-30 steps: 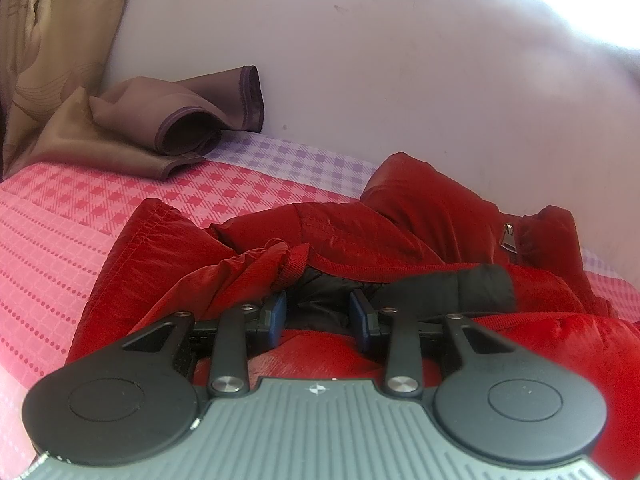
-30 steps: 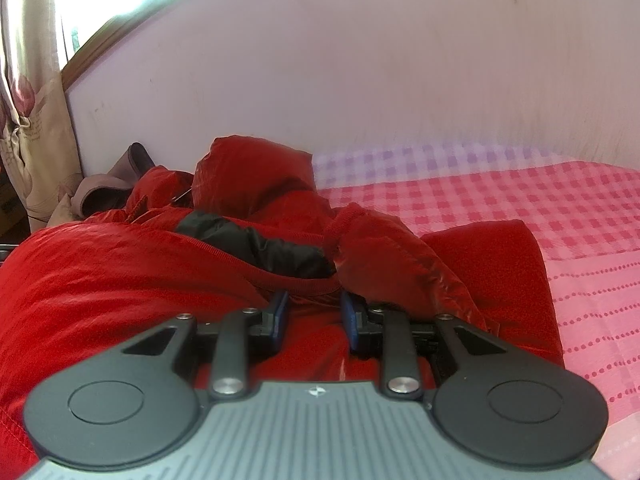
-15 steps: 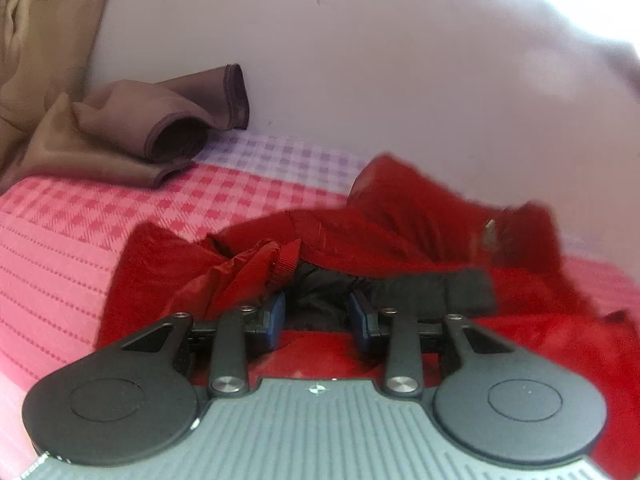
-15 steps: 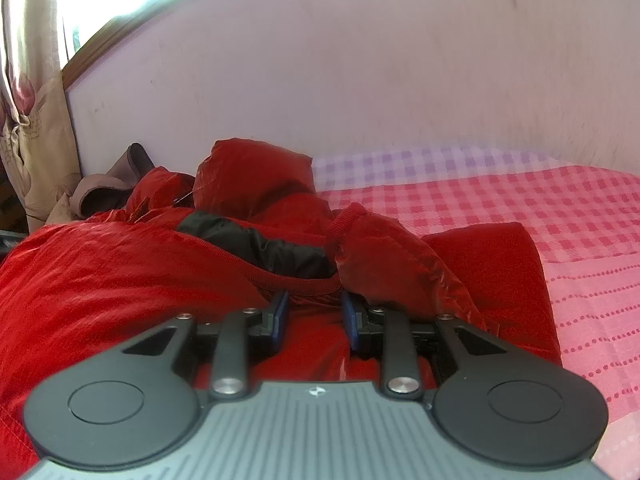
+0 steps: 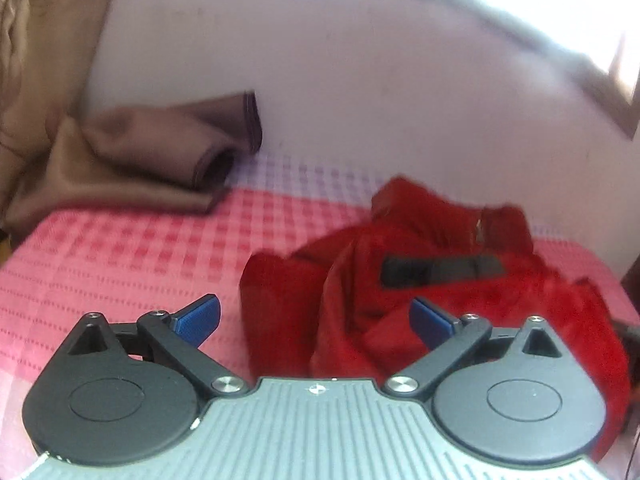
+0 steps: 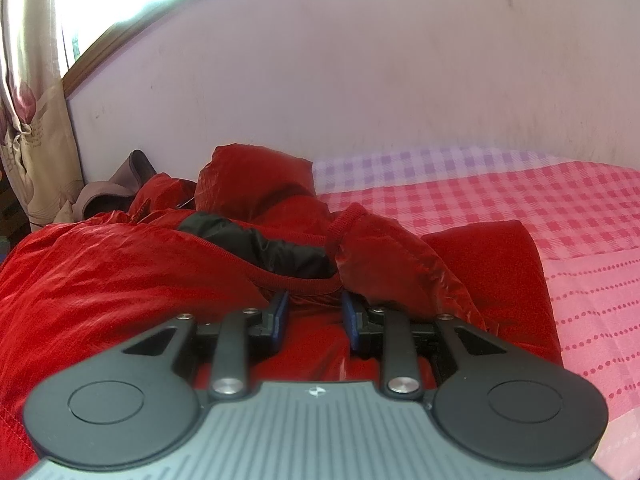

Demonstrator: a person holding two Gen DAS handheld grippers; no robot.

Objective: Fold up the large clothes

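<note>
Red padded jacket with shiny nylon shell and black lining (image 6: 120,280) lying crumpled on pink-and-white checked bedspread (image 6: 520,208), near the pale wall (image 6: 360,80). Far from folded: hood bunched up at the wall side, one sleeve with ribbed cuff (image 6: 348,216) flopped across the body, black lining exposed along the open hem. No flat panel, no aligned edges visible in either view.

Left gripper (image 5: 316,320): jaws just opened wide, blue pads spread well apart, nothing between them. Jacket (image 5: 420,280) ahead of and below the fingertips, partly framed by the gap but not touched. Reads as a release of the near edge followed by a pull-back. Left view blurred; fine detail of the fabric not recoverable.

Right gripper (image 6: 314,320): jaws narrowly set, blue pads close on either side of a ridge of red fabric just below the hem seam. Looks like a pinch on the jacket; actual pad contact hidden by the fabric bulge, so grip judged probable, not certain.

Brown folded cloth (image 5: 160,160) lying apart at the far left corner of the bed by the beige curtain (image 5: 36,60); not involved.

Assessment: early stage. One hand free, one edge apparently pinned. Remaining: spread body flat, lay sleeves inward, tuck hood, fold body over. Slippery shell likely to slide during smoothing.
</note>
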